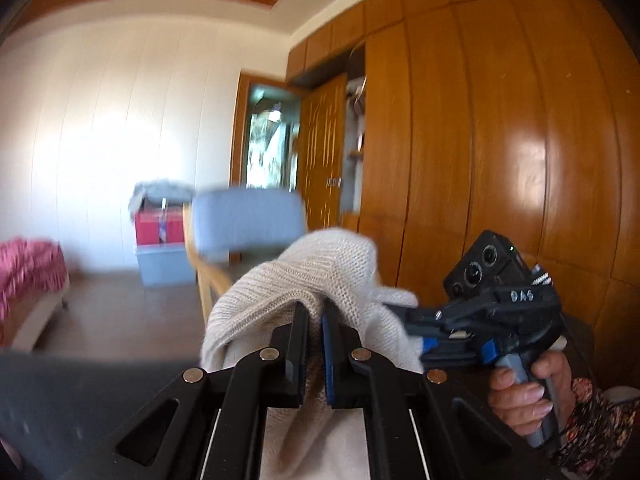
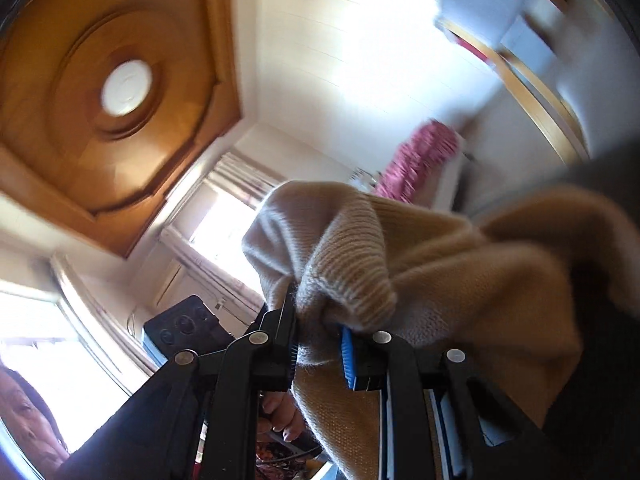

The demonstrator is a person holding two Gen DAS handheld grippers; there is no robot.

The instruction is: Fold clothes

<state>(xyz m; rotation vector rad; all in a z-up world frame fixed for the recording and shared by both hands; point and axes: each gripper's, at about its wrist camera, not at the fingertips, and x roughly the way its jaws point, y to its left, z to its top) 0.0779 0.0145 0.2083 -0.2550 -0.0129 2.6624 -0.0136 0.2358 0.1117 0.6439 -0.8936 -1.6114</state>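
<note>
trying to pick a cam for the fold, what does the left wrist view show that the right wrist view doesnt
Only the left wrist view shows the wooden wardrobe, the doorway, the right gripper from outside and the hand on its grip. Only the right wrist view shows the ceiling lamp and window. Both show the cream knit sweater clamped in closed jaws.

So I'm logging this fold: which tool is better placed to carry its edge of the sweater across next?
Probably the right tool: it is clamped on the sweater's ribbed hem, a firm edge. The left tool pinches bunched plain knit.
</note>
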